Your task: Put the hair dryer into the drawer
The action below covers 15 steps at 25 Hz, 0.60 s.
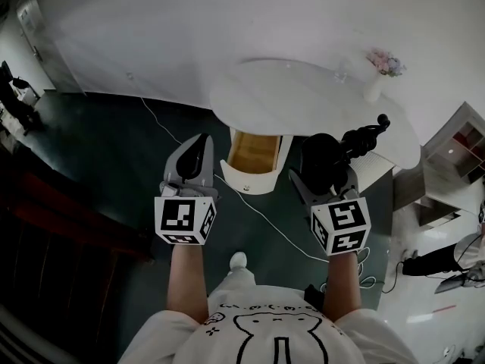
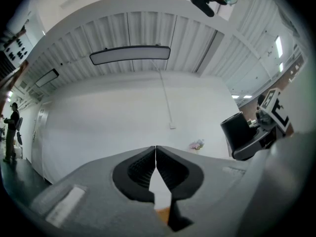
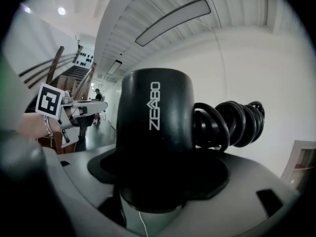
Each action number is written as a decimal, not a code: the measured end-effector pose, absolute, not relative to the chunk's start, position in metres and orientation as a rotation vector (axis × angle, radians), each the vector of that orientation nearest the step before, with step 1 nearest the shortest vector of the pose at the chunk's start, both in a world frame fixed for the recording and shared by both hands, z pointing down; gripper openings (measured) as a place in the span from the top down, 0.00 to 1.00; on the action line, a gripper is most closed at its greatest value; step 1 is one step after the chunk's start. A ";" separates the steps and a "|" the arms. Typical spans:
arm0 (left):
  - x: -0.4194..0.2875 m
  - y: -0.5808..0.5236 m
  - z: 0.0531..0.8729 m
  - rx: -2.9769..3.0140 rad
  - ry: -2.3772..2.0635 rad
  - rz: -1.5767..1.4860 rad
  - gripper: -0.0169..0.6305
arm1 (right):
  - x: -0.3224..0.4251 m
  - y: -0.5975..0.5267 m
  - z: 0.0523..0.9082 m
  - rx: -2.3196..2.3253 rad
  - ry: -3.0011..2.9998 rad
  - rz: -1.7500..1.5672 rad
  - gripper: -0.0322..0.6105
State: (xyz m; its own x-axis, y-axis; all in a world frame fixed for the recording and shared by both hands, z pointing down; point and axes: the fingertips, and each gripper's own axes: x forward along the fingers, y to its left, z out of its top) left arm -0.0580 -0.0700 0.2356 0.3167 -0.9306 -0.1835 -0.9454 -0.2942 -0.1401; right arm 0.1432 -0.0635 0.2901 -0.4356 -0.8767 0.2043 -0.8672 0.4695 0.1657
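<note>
My right tongs (image 1: 324, 165) are clamped round the one black hair dryer (image 3: 157, 127), with its coiled cord (image 1: 365, 136) poking out toward 1 o'clock. My left tongs (image 1: 198, 144) are squeezed together on nothing, and both bare forearms (image 1: 186, 279) run up from 6 o'clock side by side. The single drawer (image 1: 244, 179) hangs open between the two tongs under the one white table (image 1: 303, 97), so the dryer's at about 3 o'clock of it, not inside, and there's one flower vase (image 1: 375, 84) on the tabletop.
</note>
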 end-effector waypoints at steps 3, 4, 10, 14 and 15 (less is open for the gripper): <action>-0.075 -0.107 0.242 -2.375 1.714 0.085 0.95 | 0.128 -0.100 0.299 1.489 -2.441 -0.022 0.40; -0.081 -0.118 0.244 -2.380 1.718 0.084 0.95 | 0.122 -0.111 0.303 1.485 -2.435 -0.012 0.40; -0.110 -0.177 0.258 -2.432 1.710 0.064 0.95 | 0.094 -0.165 0.340 1.476 -2.365 0.094 0.40; -0.120 -0.205 0.273 -2.471 1.712 0.046 0.95 | 0.082 -0.187 0.377 1.460 -2.326 0.212 0.40; -0.121 -0.209 0.277 -2.480 1.713 0.040 0.95 | 0.080 -0.190 0.387 1.453 -2.319 0.251 0.40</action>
State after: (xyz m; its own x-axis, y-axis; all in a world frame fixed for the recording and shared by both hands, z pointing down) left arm -0.1208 -0.2092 0.2772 0.3566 -0.9295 -0.0938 -0.9329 -0.3489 -0.0896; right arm 0.0799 -0.1903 0.3868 -0.3856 -0.8232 0.4167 -0.8933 0.4460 0.0546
